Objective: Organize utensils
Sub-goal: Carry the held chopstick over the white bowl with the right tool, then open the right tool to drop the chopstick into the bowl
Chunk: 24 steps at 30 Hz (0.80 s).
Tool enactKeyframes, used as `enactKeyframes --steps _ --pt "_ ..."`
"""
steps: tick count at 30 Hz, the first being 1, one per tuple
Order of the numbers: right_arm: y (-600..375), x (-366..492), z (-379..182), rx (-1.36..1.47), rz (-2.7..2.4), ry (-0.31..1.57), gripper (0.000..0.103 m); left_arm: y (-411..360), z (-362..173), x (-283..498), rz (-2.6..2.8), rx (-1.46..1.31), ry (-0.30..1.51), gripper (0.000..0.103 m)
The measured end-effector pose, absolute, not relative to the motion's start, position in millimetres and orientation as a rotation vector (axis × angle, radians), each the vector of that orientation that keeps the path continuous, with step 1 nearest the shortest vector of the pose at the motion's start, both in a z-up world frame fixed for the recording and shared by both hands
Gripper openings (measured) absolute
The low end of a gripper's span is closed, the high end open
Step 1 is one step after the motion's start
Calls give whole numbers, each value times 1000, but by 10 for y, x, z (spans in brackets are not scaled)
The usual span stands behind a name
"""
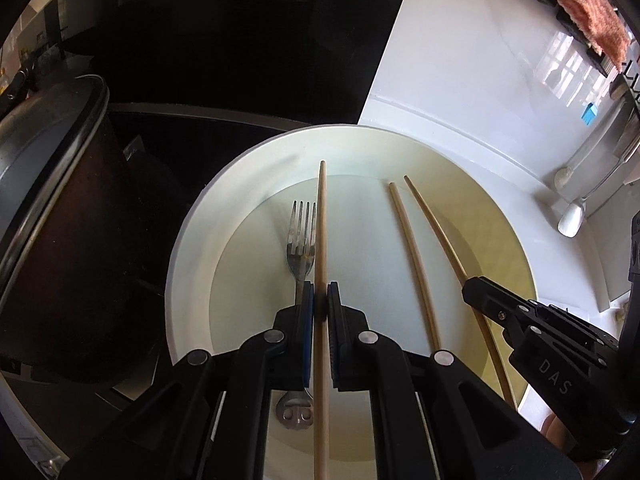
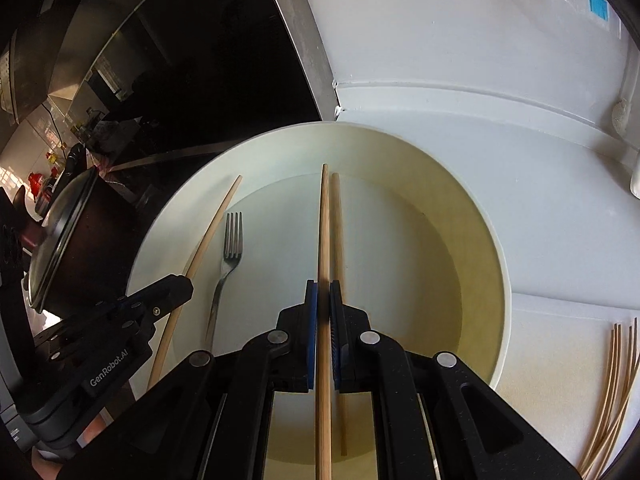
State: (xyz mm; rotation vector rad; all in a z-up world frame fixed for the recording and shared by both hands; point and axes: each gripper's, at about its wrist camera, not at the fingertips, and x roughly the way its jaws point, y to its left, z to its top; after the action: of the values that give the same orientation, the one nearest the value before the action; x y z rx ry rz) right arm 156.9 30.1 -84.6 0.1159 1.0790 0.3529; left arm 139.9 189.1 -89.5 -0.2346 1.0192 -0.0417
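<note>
Chopsticks over white bowl [image 1: 192,264]: 3 counted. Left claw [image 1: 321,300] clamps one [image 1: 322,216]; right claw [image 2: 323,300] clamps one [image 2: 325,216]; one [image 2: 339,232] loose in bowl. Forks: 1 [image 1: 302,236], in bowl.

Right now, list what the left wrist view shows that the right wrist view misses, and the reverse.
Left wrist only: a pink cloth at top right and the fork's pierced handle end. Right wrist only: a bundle of loose chopsticks on the counter at right. Both: the white plate, the fork, one chopstick lying free, and each gripper, left gripper and right gripper, with jaws shut on its own chopstick.
</note>
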Motion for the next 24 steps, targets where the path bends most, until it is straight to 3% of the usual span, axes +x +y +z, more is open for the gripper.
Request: enactKeyframes --steps 22,24 --pt "354 1775 -1194 103 374 1226 6 1801 -1135 1573 -39 -168 1121 9" --pt "351 1772 -1186 98 372 1221 6 1820 -1141 1576 -41 -168 1136 25"
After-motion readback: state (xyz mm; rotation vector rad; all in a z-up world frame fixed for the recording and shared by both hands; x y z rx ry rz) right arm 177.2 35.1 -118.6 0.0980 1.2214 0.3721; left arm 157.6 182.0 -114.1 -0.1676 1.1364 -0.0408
